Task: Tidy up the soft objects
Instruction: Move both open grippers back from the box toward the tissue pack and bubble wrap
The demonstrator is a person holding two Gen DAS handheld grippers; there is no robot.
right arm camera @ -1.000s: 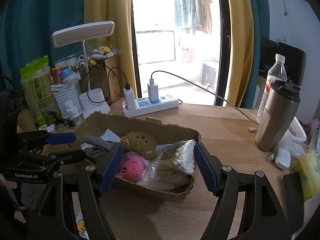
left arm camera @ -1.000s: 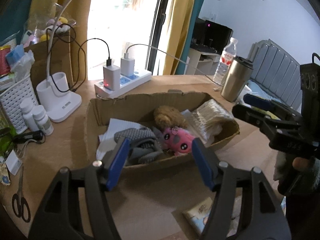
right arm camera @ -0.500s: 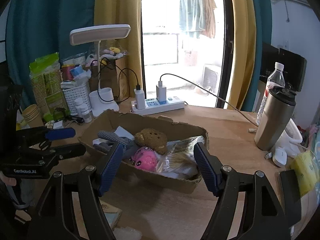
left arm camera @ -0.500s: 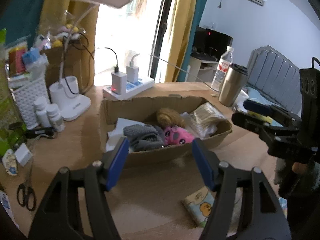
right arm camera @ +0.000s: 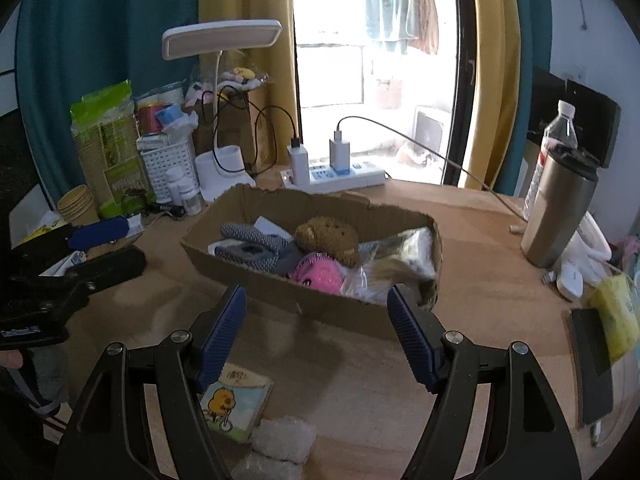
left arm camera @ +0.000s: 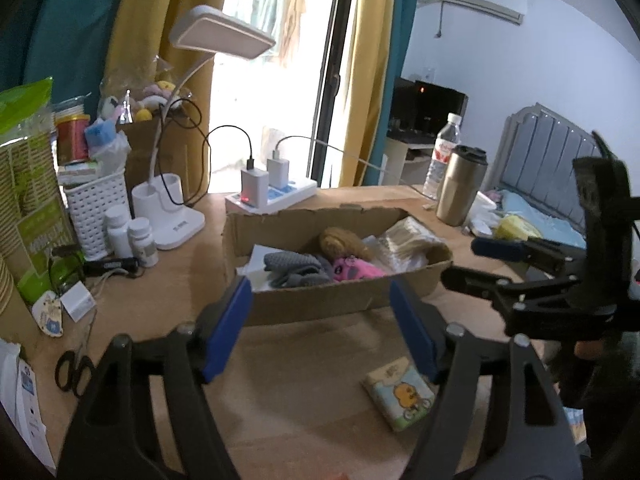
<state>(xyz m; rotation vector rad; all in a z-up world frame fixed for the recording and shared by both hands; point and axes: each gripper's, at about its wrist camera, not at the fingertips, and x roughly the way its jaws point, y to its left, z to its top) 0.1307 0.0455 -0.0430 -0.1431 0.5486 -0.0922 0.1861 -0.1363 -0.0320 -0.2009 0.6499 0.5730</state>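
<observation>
A shallow cardboard box [left arm camera: 320, 304] [right arm camera: 320, 308] sits mid-desk. It holds a grey glove [left arm camera: 294, 270] [right arm camera: 256, 246], a brown plush bear [left arm camera: 344, 242] [right arm camera: 328, 238], a pink plush toy [left arm camera: 356, 270] [right arm camera: 320, 274] and a bag of cotton swabs [left arm camera: 412, 240] [right arm camera: 404, 260]. A tissue pack with a yellow duck [left arm camera: 400, 396] [right arm camera: 232, 404] lies on the desk in front of the box, beside a clear plastic bundle [right arm camera: 280, 440]. My left gripper [left arm camera: 320, 330] is open and empty, hovering before the box. My right gripper [right arm camera: 316, 332] is open and empty too, also before the box.
A white desk lamp [left arm camera: 176, 216], pill bottles [left arm camera: 128, 232], white basket [left arm camera: 96, 208] and scissors [left arm camera: 74, 368] stand left. A power strip [right arm camera: 332, 176] lies behind the box. A steel tumbler [right arm camera: 560, 208], water bottle [right arm camera: 556, 136], mouse [right arm camera: 572, 278] and phone [right arm camera: 592, 364] are right.
Both grippers have drawn back and up from the box, so more desk shows. The duck tissue pack and plastic bundle have come into view. Both stay open.
</observation>
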